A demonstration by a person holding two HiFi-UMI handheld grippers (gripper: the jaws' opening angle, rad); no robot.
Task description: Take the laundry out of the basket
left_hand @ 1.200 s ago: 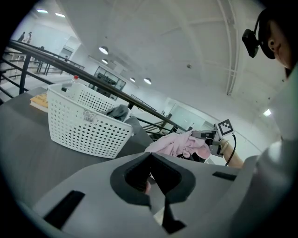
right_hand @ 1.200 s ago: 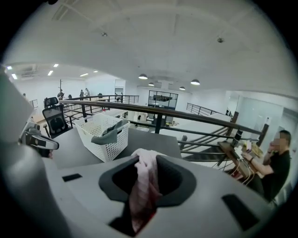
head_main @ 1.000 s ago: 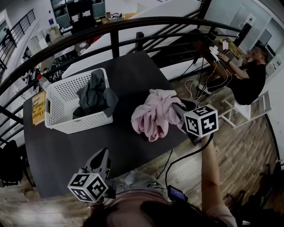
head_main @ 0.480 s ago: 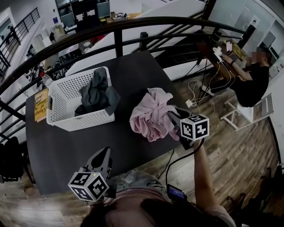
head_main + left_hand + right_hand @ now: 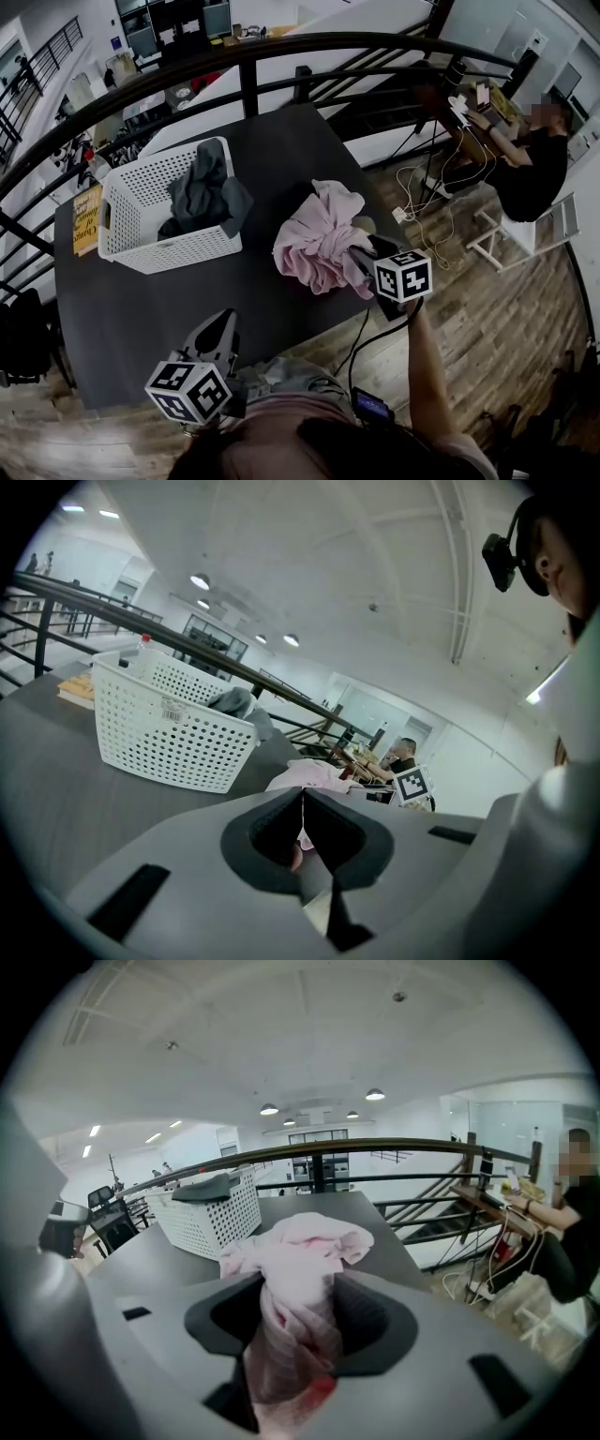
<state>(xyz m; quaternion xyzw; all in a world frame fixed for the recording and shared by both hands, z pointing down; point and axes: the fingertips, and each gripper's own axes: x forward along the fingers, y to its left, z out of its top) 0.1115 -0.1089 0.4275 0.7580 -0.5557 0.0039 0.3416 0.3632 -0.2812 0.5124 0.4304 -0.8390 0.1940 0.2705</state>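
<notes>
My right tool (image 5: 361, 265) is opening around the pink garment (image 5: 319, 239) at the surface (image 5: 281, 159) edge; snagged fabric could drag off. My left tool (image 5: 302, 825) is closed, empty; grey laundry (image 5: 206, 197) sits in the basket (image 5: 131, 246)

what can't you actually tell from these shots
- How many garments are in the basket: head view, the grey laundry covers the bottom.
- Yellow book title: head view, print too small to read.
- Right gripper pad faces: right gripper view, the pink garment fills the gap between its opening jaws.
</notes>
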